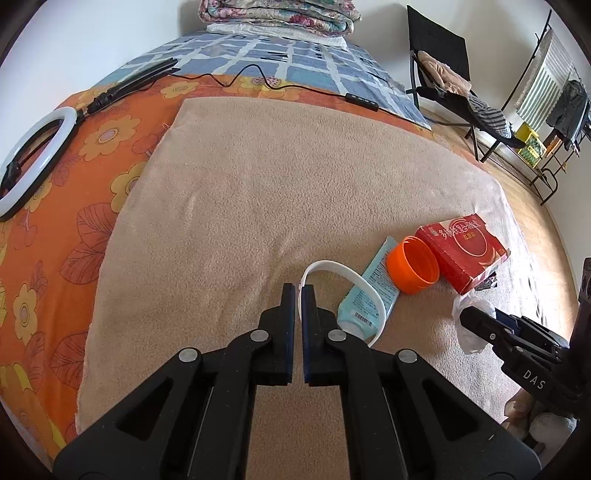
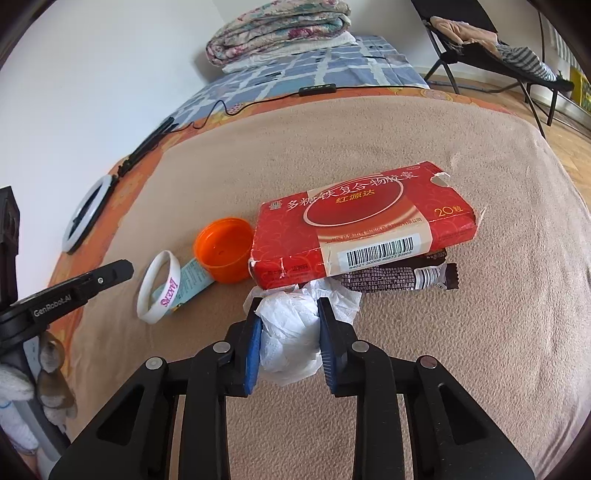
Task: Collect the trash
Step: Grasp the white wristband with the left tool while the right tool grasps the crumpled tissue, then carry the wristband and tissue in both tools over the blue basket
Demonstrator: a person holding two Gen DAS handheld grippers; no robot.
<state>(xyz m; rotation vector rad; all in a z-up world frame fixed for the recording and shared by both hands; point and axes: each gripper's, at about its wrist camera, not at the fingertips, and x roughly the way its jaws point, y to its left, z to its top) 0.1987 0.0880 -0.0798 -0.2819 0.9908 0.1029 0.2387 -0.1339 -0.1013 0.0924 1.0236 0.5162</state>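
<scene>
My left gripper [image 1: 299,291] is shut on a white wristband [image 1: 347,284], pinching its near end between the pads. The wristband [image 2: 157,291] stands on a light blue tube [image 1: 369,291] on the beige blanket [image 1: 258,192]. My right gripper [image 2: 288,306] is closed on a crumpled white tissue [image 2: 291,332], which also shows in the left wrist view [image 1: 471,328]. An orange cap [image 2: 225,249] lies beside a red medicine box [image 2: 354,221]. A dark snack wrapper [image 2: 402,278] sticks out from under the box.
A ring light [image 1: 29,162] with its tripod and cable lies on the orange floral sheet at the left. Folded quilts [image 2: 280,29] sit at the bed's far end. A black folding chair [image 1: 450,77] with clothes stands on the wooden floor at the right.
</scene>
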